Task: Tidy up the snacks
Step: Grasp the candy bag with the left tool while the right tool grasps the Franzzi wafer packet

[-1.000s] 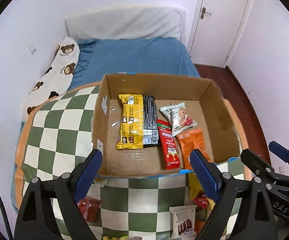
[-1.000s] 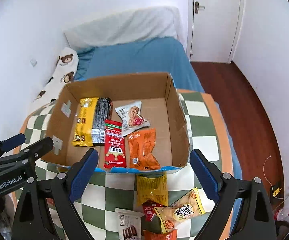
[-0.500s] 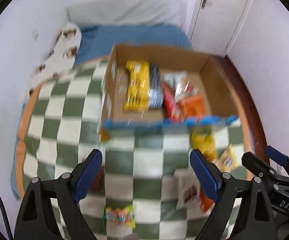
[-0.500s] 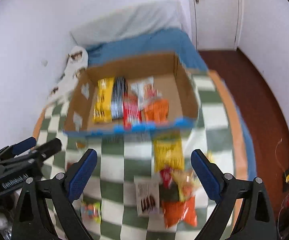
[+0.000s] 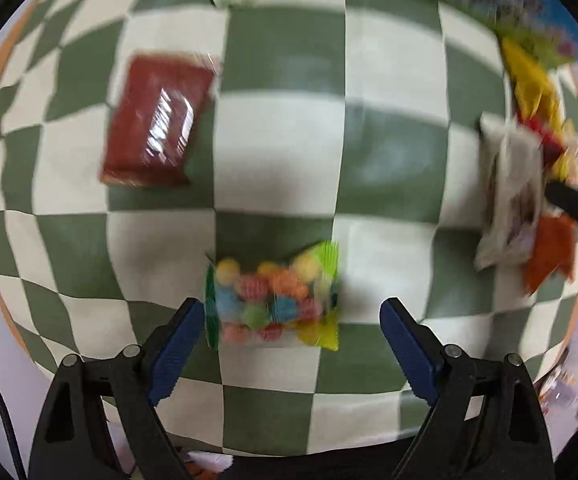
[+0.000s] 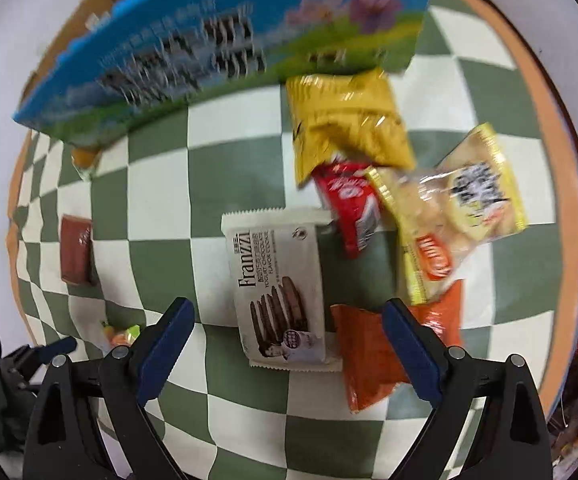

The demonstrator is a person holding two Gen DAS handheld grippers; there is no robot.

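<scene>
My left gripper (image 5: 289,340) is open and empty just above a clear bag of colourful candies (image 5: 275,300) on the green-and-white checked cloth (image 5: 281,144). A dark red packet (image 5: 157,120) lies further left. My right gripper (image 6: 287,340) is open and empty over a white Franzzi cookie packet (image 6: 279,280). Beside it lie an orange packet (image 6: 369,360), a red packet (image 6: 349,200), a yellow bag (image 6: 345,120) and a clear yellow cracker bag (image 6: 457,208). The snack box's blue printed front wall (image 6: 217,48) stands behind them.
The table's orange edge (image 6: 545,128) runs along the right. The left gripper's body (image 6: 29,360) shows at the lower left of the right wrist view. The white cookie packet (image 5: 509,200) and snack pile sit at the right of the left wrist view.
Both grippers have dropped low and tilted down toward the cloth. The box interior has left view; the loose snacks in front of the box now fill both views.
</scene>
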